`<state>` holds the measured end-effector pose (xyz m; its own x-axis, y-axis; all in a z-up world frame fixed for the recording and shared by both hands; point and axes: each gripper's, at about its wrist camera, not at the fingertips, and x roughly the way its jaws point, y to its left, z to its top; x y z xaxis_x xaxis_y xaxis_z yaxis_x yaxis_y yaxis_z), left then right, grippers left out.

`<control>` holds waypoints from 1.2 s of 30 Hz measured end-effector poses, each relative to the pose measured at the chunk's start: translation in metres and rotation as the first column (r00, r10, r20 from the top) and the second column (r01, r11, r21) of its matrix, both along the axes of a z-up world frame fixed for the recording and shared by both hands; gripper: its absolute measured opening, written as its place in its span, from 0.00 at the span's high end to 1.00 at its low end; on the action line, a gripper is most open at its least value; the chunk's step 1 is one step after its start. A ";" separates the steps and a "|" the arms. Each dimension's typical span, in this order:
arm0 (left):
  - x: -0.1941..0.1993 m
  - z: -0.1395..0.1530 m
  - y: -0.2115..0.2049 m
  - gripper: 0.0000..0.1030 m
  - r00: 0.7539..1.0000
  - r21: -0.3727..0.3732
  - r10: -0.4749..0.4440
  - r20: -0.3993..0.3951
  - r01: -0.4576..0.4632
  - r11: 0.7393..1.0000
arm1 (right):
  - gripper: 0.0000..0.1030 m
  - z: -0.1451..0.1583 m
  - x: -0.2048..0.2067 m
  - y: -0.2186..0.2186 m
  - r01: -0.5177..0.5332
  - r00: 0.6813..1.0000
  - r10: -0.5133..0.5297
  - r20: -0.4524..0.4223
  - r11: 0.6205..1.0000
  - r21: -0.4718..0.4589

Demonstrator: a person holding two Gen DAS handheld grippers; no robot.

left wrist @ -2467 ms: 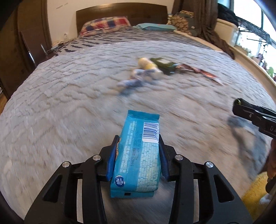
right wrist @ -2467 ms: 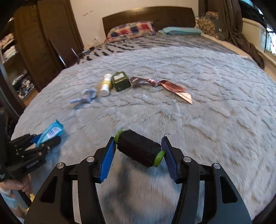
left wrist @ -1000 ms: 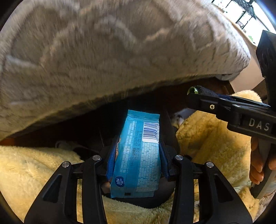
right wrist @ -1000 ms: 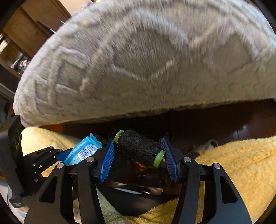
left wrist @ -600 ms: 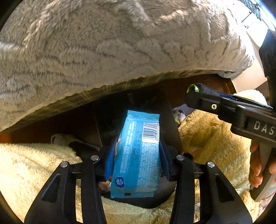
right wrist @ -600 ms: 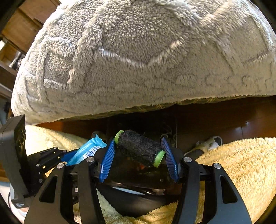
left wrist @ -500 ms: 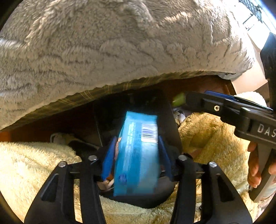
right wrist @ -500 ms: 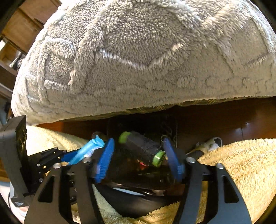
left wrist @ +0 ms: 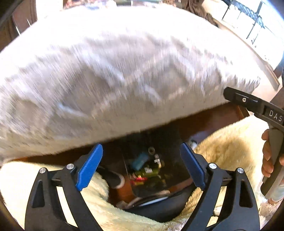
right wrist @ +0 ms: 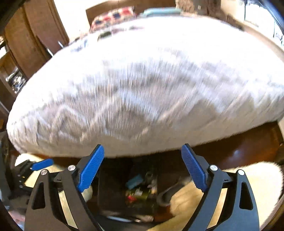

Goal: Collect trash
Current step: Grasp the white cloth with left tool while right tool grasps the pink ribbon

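A: A grey fluffy bedspread fills the upper view, dark wood beneath it, a cream shaggy rug on the floor.

B: And the trash?

A: The blue packet lies in the dark bin among bottles. The left gripper and right gripper hang above, jaws opening wide, nothing between them.

B: Any difference between views?

A: The left view shows a hand on the right gripper's handle; the right shows pillows.
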<state>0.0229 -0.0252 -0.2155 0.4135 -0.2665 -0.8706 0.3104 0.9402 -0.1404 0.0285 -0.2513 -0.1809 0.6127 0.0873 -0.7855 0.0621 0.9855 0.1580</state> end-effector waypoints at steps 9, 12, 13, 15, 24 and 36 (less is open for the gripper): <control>0.038 0.075 0.024 0.18 0.982 0.011 0.074 0.176 -0.077 0.997 | 0.11 0.065 0.033 -0.017 0.028 0.987 -0.020 0.159 0.999 -0.045; 0.058 0.095 0.031 0.18 0.975 0.017 0.086 0.206 -0.092 0.996 | 0.11 0.081 0.049 -0.021 0.031 0.979 -0.018 0.203 0.998 -0.058; 0.065 0.099 0.033 0.17 0.971 0.020 0.095 0.218 -0.102 0.995 | 0.11 0.085 0.051 -0.021 0.030 0.977 -0.018 0.213 0.998 -0.054; 0.081 0.105 0.036 0.16 0.966 0.023 0.109 0.235 -0.117 0.993 | 0.09 0.096 0.065 -0.021 0.028 0.971 -0.017 0.239 0.999 -0.042; 0.161 0.121 0.044 0.16 0.943 0.034 0.159 0.293 -0.177 0.984 | 0.06 0.105 0.144 -0.009 0.018 0.971 -0.001 0.237 0.997 -0.069; 0.264 0.105 0.034 0.16 0.942 0.041 0.186 0.279 -0.205 0.978 | 0.06 0.062 0.276 0.000 -0.007 0.993 0.016 0.121 0.997 -0.077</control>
